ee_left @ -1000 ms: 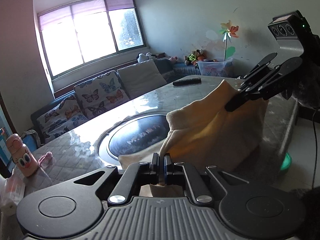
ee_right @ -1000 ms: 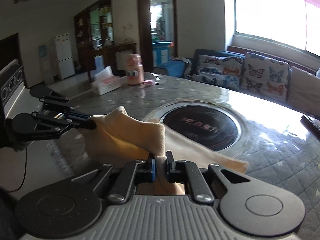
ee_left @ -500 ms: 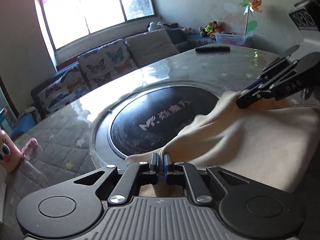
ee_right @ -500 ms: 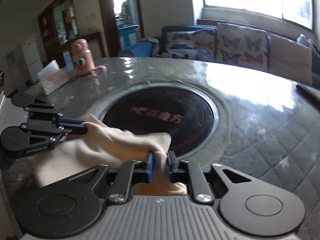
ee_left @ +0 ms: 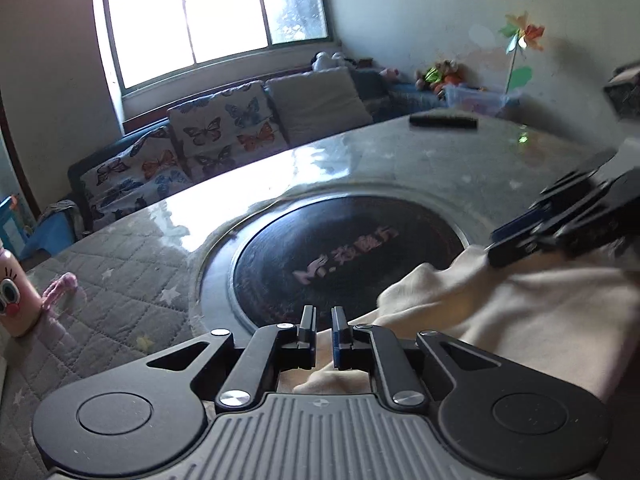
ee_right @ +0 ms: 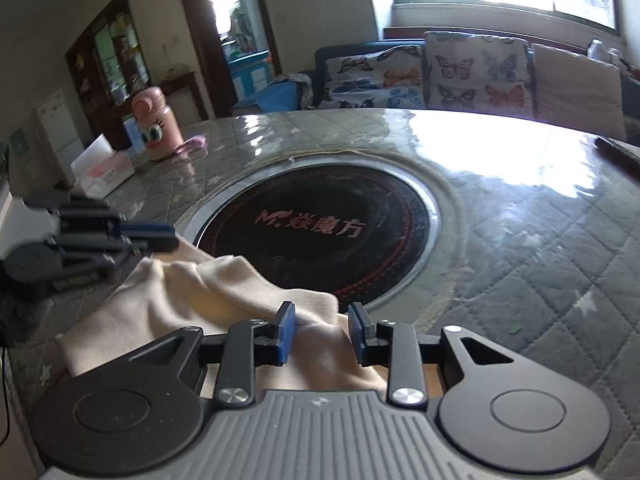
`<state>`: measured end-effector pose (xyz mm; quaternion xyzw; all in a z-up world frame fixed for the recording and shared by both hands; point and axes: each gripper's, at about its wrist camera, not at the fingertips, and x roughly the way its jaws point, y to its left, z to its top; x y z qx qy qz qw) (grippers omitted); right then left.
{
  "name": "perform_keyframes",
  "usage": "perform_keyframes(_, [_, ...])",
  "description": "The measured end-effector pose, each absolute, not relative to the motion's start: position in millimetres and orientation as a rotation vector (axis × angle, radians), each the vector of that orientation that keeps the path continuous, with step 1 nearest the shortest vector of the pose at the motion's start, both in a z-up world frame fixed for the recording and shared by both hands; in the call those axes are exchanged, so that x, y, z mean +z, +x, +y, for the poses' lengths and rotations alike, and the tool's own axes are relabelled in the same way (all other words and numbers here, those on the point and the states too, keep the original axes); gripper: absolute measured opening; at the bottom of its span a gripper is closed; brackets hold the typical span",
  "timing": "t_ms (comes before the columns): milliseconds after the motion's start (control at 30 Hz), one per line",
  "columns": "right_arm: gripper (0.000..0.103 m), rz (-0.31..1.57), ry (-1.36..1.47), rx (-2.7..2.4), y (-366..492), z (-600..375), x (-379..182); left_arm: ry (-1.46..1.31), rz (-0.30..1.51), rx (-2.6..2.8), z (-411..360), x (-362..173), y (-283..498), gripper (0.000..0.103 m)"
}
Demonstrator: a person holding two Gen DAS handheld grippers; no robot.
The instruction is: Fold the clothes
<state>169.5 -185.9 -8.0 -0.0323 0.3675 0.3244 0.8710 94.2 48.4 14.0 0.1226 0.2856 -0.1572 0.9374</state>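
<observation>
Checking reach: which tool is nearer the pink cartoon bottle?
Left. The left tool is at the cloth's bottle-side end; the pink bottle is far past it. The right tool is at the opposite end.

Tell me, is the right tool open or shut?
Open: the right tool shows a wide gap between its blue pads, with the cream cloth lying loose.
</observation>
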Motion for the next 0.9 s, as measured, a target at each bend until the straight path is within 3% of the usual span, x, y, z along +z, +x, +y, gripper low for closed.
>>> perform_keyframes(67, [0.029, 0.776, -0.081, 0.684, 170, -183, -10, 0.272, 0.58, -0.359, 41, 16, 89, 0.011])
perform_keyframes(200, [0.02, 0.781, -0.088, 0.689, 170, -180, -12, 0.317, 0.598, -0.397, 27, 9, 88, 0.034])
perform_keyframes(333, [0.012, 0.774, -0.098, 0.687, 167, -178, -11, 0.319, 0.637, -0.398, 27, -2, 98, 0.036])
perform_keyframes(367, [0.011, 0.769, -0.101, 0.685, 167, -178, -10, 0.319, 0.643, -0.399, 27, -4, 99, 0.035])
perform_keyframes(433, [0.01, 0.753, -0.109, 0.679, 166, -177, -8, 0.326, 0.65, -0.398, 28, -8, 100, 0.013])
perform_keyframes(500, [0.009, 0.73, -0.117, 0.674, 164, -176, -5, 0.34, 0.636, -0.381, 27, -6, 99, 0.002])
perform_keyframes(700, [0.009, 0.608, -0.154, 0.658, 159, -172, 16, 0.377, 0.546, -0.313, 22, 12, 98, 0.001])
perform_keyframes(900, [0.009, 0.656, -0.21, 0.614, 176, -161, -7, 0.348, 0.593, -0.3, 15, 6, 112, 0.002])
